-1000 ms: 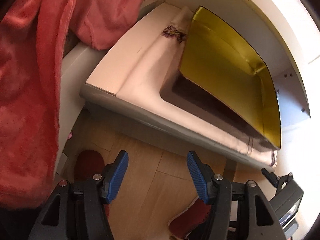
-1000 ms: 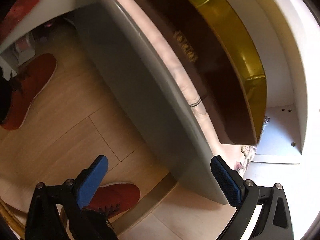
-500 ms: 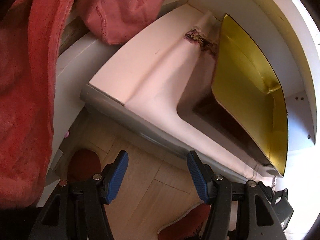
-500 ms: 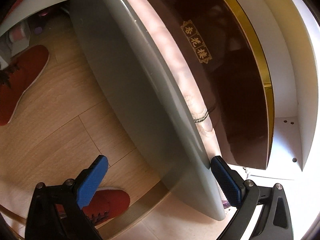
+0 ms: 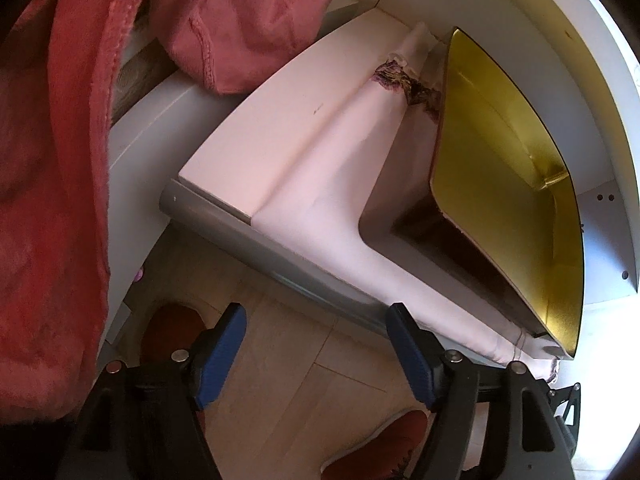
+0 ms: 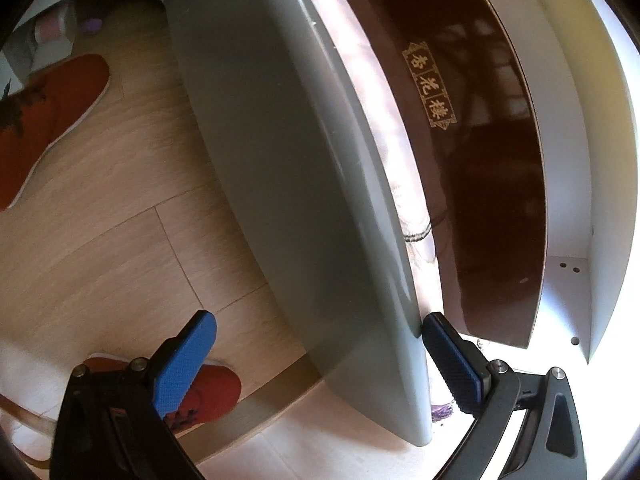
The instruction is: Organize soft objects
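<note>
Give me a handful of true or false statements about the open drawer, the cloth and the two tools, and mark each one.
1. The drawer is pulled open. True.
2. A gold-lined box lies in the drawer. True.
3. The left tool grips the pale pink cloth. False: nothing lies between its blue pads, and its jaws are opening over the wooden floor.
4. A red towel hangs at the left of the left wrist view. True.
5. The right tool is shut. False: it stands wide open, astride the drawer's grey front.
6. The floor is tiled in blue. False: it is light wood.
</note>
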Action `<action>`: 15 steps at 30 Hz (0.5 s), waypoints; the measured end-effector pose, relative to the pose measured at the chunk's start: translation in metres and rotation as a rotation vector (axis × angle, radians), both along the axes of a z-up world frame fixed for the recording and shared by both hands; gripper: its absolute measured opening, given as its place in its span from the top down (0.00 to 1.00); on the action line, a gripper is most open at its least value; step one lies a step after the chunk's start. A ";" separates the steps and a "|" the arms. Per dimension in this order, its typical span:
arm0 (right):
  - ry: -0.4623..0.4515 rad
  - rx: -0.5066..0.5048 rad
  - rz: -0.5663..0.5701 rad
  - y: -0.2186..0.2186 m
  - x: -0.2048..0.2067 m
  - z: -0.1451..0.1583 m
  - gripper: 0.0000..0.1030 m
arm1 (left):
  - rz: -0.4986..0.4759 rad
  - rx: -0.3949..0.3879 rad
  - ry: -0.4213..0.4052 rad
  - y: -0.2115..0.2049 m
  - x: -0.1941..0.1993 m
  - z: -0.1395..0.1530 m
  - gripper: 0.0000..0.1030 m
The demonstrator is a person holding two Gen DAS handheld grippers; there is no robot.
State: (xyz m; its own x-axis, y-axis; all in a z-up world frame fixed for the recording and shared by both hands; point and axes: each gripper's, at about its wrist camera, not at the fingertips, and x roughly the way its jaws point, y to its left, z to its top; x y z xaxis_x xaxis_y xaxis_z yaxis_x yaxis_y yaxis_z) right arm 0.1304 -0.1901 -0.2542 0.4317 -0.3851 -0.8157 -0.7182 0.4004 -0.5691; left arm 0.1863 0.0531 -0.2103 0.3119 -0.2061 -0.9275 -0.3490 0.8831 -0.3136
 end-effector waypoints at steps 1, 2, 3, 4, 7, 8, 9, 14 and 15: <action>-0.003 -0.004 0.004 0.002 0.000 0.001 0.00 | 0.002 -0.003 0.002 -0.001 0.000 -0.001 0.27; -0.005 -0.003 0.002 0.002 0.000 0.000 0.00 | 0.004 -0.004 0.003 -0.002 -0.001 -0.004 0.27; -0.005 0.000 -0.003 0.003 0.001 -0.001 0.00 | 0.006 -0.007 0.006 -0.001 -0.002 -0.004 0.27; -0.002 0.007 -0.006 0.002 0.001 0.000 0.00 | 0.007 -0.013 0.012 -0.001 -0.003 -0.005 0.27; 0.003 0.015 0.001 -0.006 -0.002 -0.008 0.00 | -0.002 -0.014 0.016 -0.003 -0.003 -0.005 0.28; 0.003 0.013 0.003 -0.007 -0.003 -0.008 0.00 | -0.004 -0.007 0.014 -0.004 -0.003 -0.004 0.28; 0.008 0.015 0.003 -0.007 -0.003 -0.008 0.00 | -0.003 -0.006 0.014 -0.004 -0.001 -0.005 0.29; 0.011 0.020 0.002 -0.005 0.002 -0.006 0.00 | -0.007 -0.015 0.010 -0.011 0.002 -0.006 0.29; 0.007 0.018 0.006 -0.004 0.001 -0.008 0.00 | -0.013 -0.013 0.008 -0.013 0.002 -0.006 0.29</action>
State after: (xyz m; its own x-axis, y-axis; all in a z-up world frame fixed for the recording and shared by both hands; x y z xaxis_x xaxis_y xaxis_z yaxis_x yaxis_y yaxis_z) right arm 0.1317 -0.1943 -0.2624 0.4287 -0.3679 -0.8252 -0.7245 0.4057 -0.5572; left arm 0.1887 0.0397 -0.2161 0.3020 -0.2219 -0.9271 -0.3396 0.8837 -0.3221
